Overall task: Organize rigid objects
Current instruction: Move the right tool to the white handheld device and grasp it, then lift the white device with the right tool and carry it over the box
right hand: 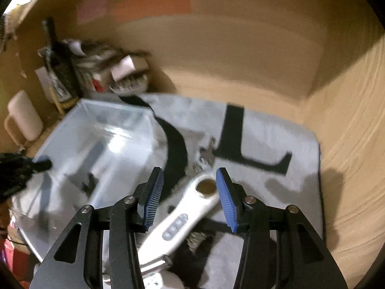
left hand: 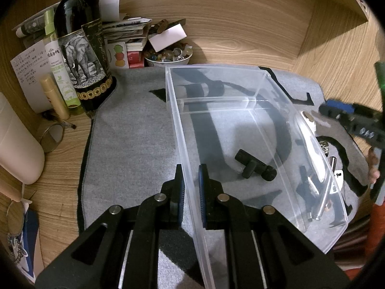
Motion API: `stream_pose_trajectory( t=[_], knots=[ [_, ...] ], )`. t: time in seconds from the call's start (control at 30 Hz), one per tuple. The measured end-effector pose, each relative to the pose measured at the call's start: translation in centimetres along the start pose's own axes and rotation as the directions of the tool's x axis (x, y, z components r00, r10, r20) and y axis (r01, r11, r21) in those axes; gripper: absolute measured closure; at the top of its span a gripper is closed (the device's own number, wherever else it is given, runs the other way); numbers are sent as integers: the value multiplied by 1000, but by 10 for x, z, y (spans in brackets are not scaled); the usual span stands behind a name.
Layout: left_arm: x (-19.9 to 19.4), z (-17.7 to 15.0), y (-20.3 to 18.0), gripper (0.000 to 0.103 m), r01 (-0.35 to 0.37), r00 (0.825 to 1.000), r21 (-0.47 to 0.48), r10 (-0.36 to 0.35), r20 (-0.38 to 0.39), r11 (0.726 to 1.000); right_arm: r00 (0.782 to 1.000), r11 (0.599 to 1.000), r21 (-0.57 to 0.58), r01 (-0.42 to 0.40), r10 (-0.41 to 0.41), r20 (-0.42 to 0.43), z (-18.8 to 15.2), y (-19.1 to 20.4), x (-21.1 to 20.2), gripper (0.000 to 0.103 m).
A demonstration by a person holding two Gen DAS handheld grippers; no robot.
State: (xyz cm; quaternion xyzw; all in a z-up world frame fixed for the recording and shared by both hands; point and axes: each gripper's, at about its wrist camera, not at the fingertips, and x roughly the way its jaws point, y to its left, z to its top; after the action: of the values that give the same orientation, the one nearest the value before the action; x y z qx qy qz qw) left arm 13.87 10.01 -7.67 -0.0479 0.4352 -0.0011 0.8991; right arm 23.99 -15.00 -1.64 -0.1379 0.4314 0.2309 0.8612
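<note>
Wood-grain desk in an alcove, spread with a grey mat bearing black markings.

Item one: clear plastic bin, divided by a cross wall, standing on the mat. One black fitting lies in its nearer compartment.

Item two: left gripper, fingers pinched on the bin's near-left wall, one pad on each side, steadying it.

Item three: right gripper, fingers part open and holding nothing, poised above a white handheld device with a round metal head and a row of buttons. That device lies on the mat just right of the bin, not yet organized. Picture blurred here.

Item four: small metal pieces beyond the device, on the mat; more sit beside the bin's right wall.

Handling note, as judgement: close across the device's narrow neck rather than its wide head, square to the fingers, and lift clear of the bin's rim before lowering in. Left grip should hold the bin against tipping.

Surroundings: dark wine bottle with elephant label, bowl of stones, papers, all at the back left, well apart. Nearest obstruction: the bin's right wall.
</note>
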Motion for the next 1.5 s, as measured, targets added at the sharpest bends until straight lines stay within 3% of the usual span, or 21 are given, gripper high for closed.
stream_pose_trajectory(
  t=[0.23, 0.3, 0.5, 0.7, 1.13, 1.5],
  knots=[
    [0, 0, 0, 93, -4, 1000, 3, 4, 0, 1000, 992, 999, 38, -12, 17, -128, -25, -11, 42, 60],
    [0, 0, 0, 93, -5, 1000, 3, 5, -1, 1000, 990, 998, 54, -25, 33, -139, -28, -13, 50, 54],
    [0, 0, 0, 93, -5, 1000, 4, 5, -1, 1000, 984, 997, 72, -37, 49, -174, -28, -12, 70, 53],
    [-1, 0, 2, 93, -9, 1000, 6, 9, -1, 1000, 990, 999, 48, -14, 20, -138, -26, -7, 69, 67],
    [-1, 0, 3, 93, -8, 1000, 4, 8, -2, 1000, 999, 1000, 9, 29, -29, -18, -21, -1, 33, 68],
    [-1, 0, 2, 93, -9, 1000, 3, 9, -1, 1000, 993, 999, -26, 31, -28, 116, 2, 10, -13, 68]
  ],
)
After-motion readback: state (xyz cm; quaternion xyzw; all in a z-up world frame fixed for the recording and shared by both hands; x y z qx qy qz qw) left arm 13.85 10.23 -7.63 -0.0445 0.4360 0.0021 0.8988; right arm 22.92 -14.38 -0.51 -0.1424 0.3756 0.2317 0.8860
